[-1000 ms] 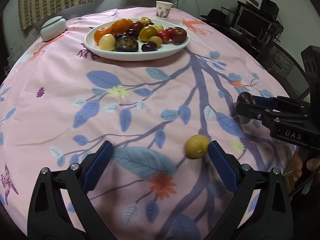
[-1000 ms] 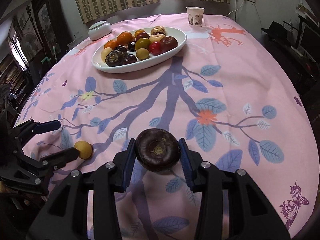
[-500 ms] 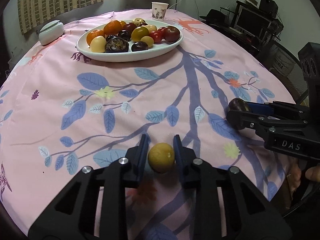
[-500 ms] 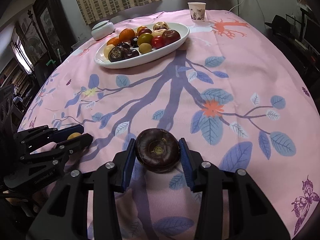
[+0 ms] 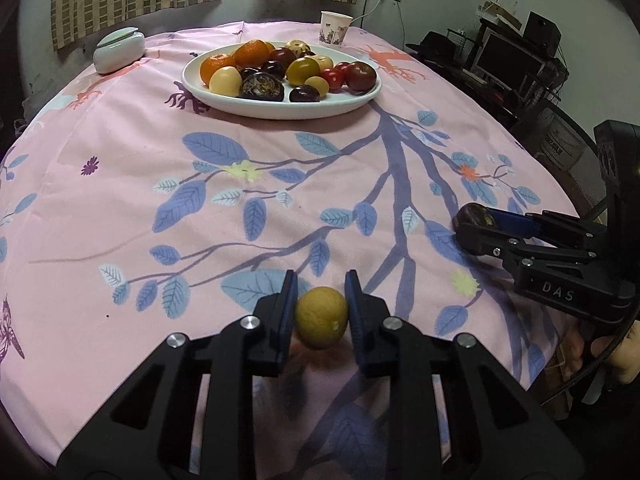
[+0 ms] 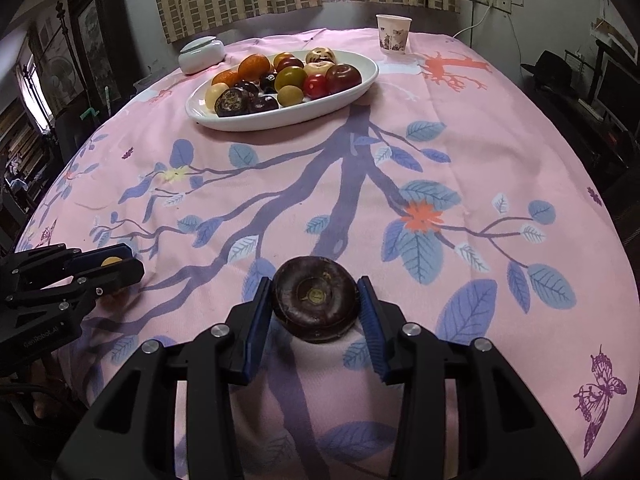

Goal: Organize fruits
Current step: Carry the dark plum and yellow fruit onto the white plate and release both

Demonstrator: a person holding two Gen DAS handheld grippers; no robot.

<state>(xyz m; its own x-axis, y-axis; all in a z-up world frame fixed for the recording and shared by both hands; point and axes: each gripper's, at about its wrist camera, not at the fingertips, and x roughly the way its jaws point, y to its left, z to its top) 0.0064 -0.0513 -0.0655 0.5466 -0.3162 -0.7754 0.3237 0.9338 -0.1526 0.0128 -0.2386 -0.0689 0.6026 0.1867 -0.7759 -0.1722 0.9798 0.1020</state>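
A small yellow fruit point(image 5: 321, 317) sits between the blue pads of my left gripper point(image 5: 321, 308), which is shut on it just above the pink cloth near the front edge. A round dark brown fruit point(image 6: 315, 298) is clamped in my right gripper point(image 6: 316, 312). The left wrist view shows that dark fruit point(image 5: 475, 216) at the tip of the right gripper point(image 5: 480, 224) on the right. In the right wrist view the left gripper point(image 6: 114, 266) is low at the left, with a sliver of the yellow fruit point(image 6: 111, 261) showing. A white oval plate point(image 5: 224, 98) point(image 6: 360, 88) with several fruits stands far back.
A paper cup point(image 5: 335, 34) point(image 6: 393, 34) stands behind the plate, and a white lidded jar point(image 5: 119, 50) point(image 6: 201, 55) is at the back left. The floral pink tablecloth point(image 5: 120, 208) covers a round table. Desk clutter and monitors lie beyond the right edge.
My left gripper swung right over the yellow fruit and shut on it, from wide open a second ago. The right gripper has kept its hold on the dark fruit.
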